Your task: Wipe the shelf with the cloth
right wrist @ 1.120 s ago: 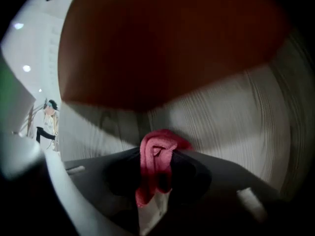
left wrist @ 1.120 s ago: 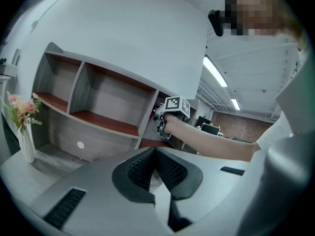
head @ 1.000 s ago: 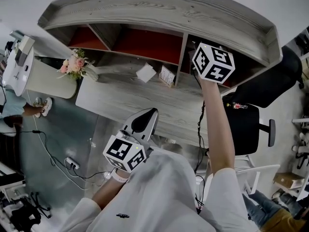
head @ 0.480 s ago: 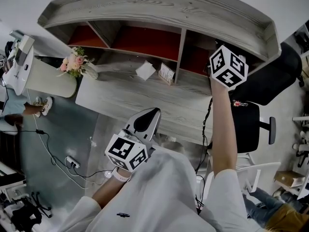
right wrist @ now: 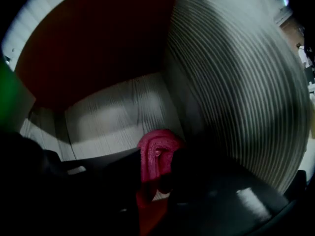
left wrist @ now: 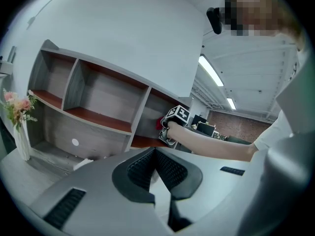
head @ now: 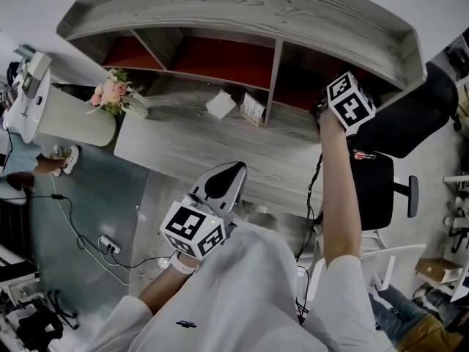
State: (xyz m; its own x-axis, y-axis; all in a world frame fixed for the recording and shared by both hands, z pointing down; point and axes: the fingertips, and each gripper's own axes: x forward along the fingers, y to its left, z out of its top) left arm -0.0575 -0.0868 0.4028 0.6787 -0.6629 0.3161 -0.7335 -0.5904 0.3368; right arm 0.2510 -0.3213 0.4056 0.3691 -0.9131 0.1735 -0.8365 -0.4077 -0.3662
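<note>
So the cloth (right wrist: 156, 156) is a pinkish-red bunched-up thing, pinched between the jaws of the right gripper (right wrist: 158, 176), which are closed down on it with a wad sticking out past the tips. It sits inside the far-right compartment of the shelf (head: 242, 17). From the right gripper view you get grey wood grain running along the right side, a paler grey panel straight ahead and a dark red surface up and to the left. I honestly can't tell if the cloth is pressed against the wood or just close to it. From the head view you only see that gripper's marker cube (head: 350, 103) at the mouth of that compartment, with the person's right arm stretched out to it, and the cloth itself is hidden in there. The left gripper view catches a bit of red right by the cube too. The shelf is grey wood with red panels inside, split into three openings, and it stands at the far side of a grey desk (head: 190, 149). The left gripper (left wrist: 155, 154) is held back near the person's body, off the desk, with its pads meeting at the tips and nothing between them. On the desk there's a white box (head: 220, 107) under the middle opening, and a bunch of pink flowers (head: 110, 97) off at the left end. A black chair (head: 385, 189) stands to the right, just beside the outstretched arm.
</note>
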